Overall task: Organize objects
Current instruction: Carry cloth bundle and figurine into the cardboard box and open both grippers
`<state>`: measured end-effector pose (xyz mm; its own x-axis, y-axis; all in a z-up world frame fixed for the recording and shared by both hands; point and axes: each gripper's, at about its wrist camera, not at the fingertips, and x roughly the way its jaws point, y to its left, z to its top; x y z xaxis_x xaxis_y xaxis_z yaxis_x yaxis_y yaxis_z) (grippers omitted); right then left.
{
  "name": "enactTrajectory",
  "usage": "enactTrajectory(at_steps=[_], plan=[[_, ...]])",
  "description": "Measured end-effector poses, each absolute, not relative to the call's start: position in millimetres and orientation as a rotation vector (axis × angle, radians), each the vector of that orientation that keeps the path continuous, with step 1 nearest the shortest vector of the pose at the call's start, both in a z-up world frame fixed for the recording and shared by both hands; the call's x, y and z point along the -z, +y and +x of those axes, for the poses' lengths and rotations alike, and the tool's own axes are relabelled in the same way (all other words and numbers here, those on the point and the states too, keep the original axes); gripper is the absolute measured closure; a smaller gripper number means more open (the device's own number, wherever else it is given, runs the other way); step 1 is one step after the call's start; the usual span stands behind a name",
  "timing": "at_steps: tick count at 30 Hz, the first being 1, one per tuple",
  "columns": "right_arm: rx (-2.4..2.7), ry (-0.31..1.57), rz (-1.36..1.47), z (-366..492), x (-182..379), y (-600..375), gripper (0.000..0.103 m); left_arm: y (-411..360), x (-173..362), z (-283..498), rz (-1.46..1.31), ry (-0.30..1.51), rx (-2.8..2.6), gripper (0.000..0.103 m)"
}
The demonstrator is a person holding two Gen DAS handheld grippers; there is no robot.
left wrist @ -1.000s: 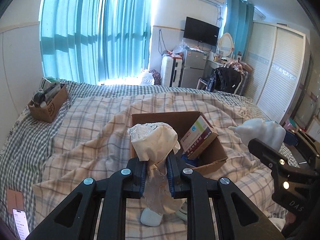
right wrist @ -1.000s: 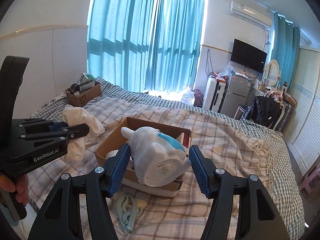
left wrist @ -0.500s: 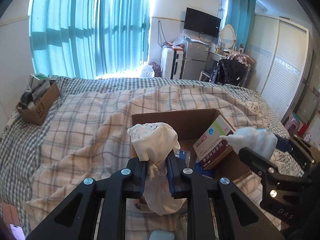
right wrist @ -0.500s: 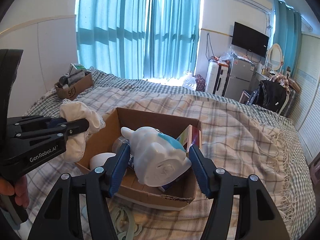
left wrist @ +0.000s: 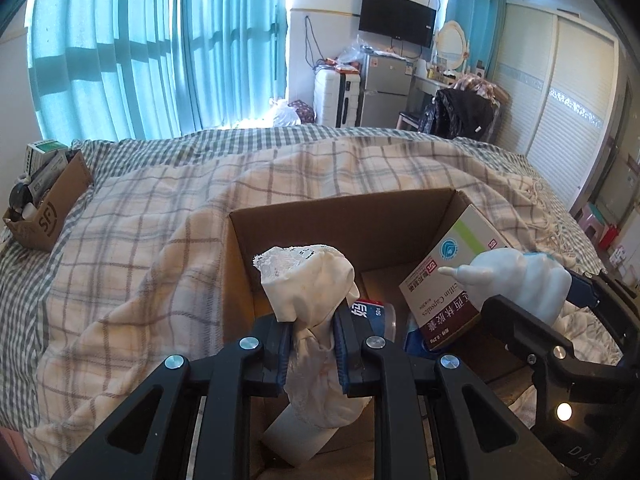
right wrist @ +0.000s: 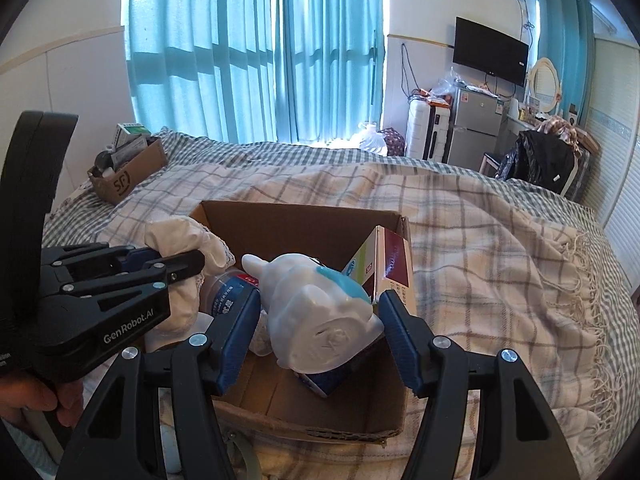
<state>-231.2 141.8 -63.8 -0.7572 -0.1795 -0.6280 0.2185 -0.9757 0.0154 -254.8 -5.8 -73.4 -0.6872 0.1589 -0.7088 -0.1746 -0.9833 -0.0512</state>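
Observation:
My left gripper (left wrist: 311,338) is shut on a cream lace-edged cloth (left wrist: 308,280) and holds it over the near left part of an open cardboard box (left wrist: 344,216). My right gripper (right wrist: 320,322) is shut on a white whale-shaped toy with a blue patch (right wrist: 316,320), held over the same box (right wrist: 300,220). In the left wrist view the toy (left wrist: 524,276) and right gripper show at the right. In the right wrist view the cloth (right wrist: 180,240) and left gripper (right wrist: 188,260) show at the left. Inside the box lie a medicine carton (left wrist: 448,284) and a blue-labelled container (right wrist: 228,292).
The box sits on a checked blanket (left wrist: 160,240) on a bed. A smaller cardboard box of items (left wrist: 44,204) stands at the far left of the bed. Curtains, a fridge (left wrist: 384,92) and a wardrobe lie beyond the bed.
Both grippers have moved forward over the cardboard box, which now looms larger and closer. Each keeps hold of its object.

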Motion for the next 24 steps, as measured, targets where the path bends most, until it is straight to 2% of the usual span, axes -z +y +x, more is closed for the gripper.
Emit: enactTrajectory(at_steps=[2, 4, 6, 7, 10, 15, 22, 24], plan=[[2.757, 0.072, 0.975, -229.2, 62.7, 143.5, 0.041, -6.1, 73.3, -256.5, -1.151, 0.035, -2.734, 0.081], [2.767, 0.071, 0.958, -225.9, 56.3, 145.0, 0.034, -4.5, 71.7, -254.7, -1.158, 0.047, -2.738, 0.072], [2.772, 0.065, 0.94, -221.8, 48.5, 147.4, 0.031, -3.6, 68.3, -250.1, -1.162, 0.052, -2.741, 0.051], [2.775, 0.06, 0.932, -219.5, 45.1, 148.6, 0.031, -4.6, 66.6, -248.2, -1.166, 0.049, -2.738, 0.047], [2.792, 0.037, 0.907, -206.9, 29.5, 154.1, 0.031, -5.7, 59.8, -234.7, -1.169, 0.054, -2.75, 0.044], [2.809, 0.024, 0.871, -176.4, 5.2, 163.1, 0.029, -13.3, 36.7, -202.0, -1.135, 0.03, -2.796, 0.022], [2.831, -0.013, 0.808, -120.6, -31.2, 177.1, 0.025, -26.5, -0.1, -140.9, -1.039, 0.034, -2.864, 0.018], [2.831, -0.05, 0.796, -104.4, -37.1, 180.6, 0.023, -30.1, -5.3, -123.6, -1.002, 0.041, -2.883, 0.007]])
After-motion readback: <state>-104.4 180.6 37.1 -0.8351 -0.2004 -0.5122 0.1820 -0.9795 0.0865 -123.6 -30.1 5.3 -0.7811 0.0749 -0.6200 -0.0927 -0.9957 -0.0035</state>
